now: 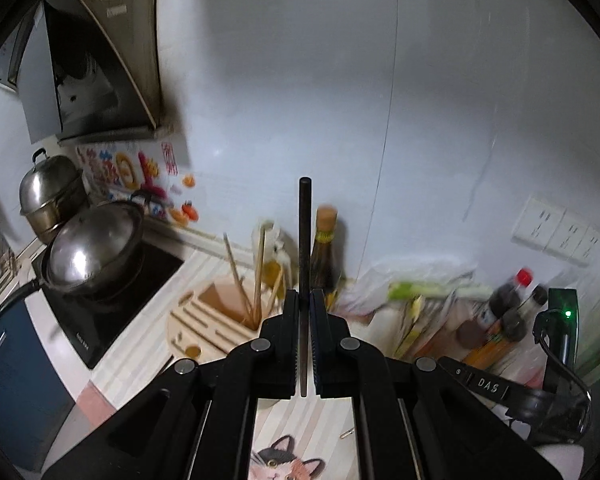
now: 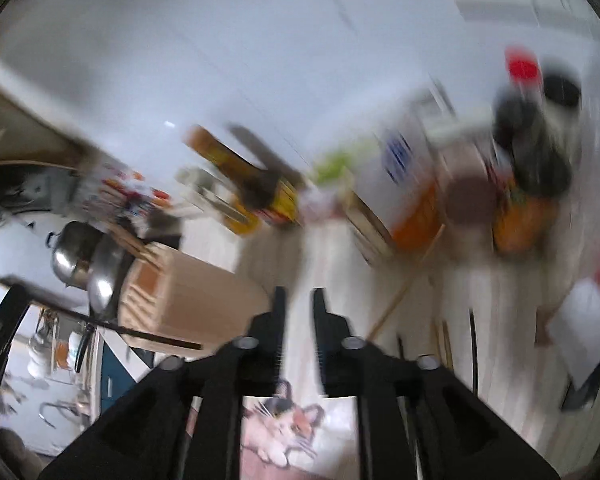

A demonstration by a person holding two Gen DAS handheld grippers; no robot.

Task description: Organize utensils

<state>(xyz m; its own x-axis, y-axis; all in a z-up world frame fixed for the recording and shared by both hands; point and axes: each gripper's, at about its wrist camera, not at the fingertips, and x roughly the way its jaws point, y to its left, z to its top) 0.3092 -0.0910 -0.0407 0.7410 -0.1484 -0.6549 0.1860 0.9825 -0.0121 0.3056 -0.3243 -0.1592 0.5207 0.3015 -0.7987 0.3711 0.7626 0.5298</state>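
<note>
My left gripper (image 1: pixel 304 296) is shut on a thin dark chopstick (image 1: pixel 304 232), which stands upright between the pads and sticks out well past the fingertips. Below and left of it stands a wooden utensil holder (image 1: pixel 216 316) with several pale chopsticks (image 1: pixel 258 276) leaning in its square slot. The right wrist view is blurred. There my right gripper (image 2: pixel 298 292) is open with nothing between its fingers, hanging above the striped counter beside the same wooden holder (image 2: pixel 188 300). A pale chopstick (image 2: pixel 404 292) lies on the counter to its right. The dark chopstick (image 2: pixel 112 328) crosses the lower left.
A steel pan (image 1: pixel 92 256) and a lidded pot (image 1: pixel 52 192) sit on a black cooktop (image 1: pixel 112 300) at the left. Sauce bottles (image 1: pixel 324 252) and red-capped bottles (image 1: pixel 508 308) stand along the white tiled wall, with bags and a leek (image 1: pixel 432 290) between them. A cat-print mat (image 2: pixel 284 428) lies near.
</note>
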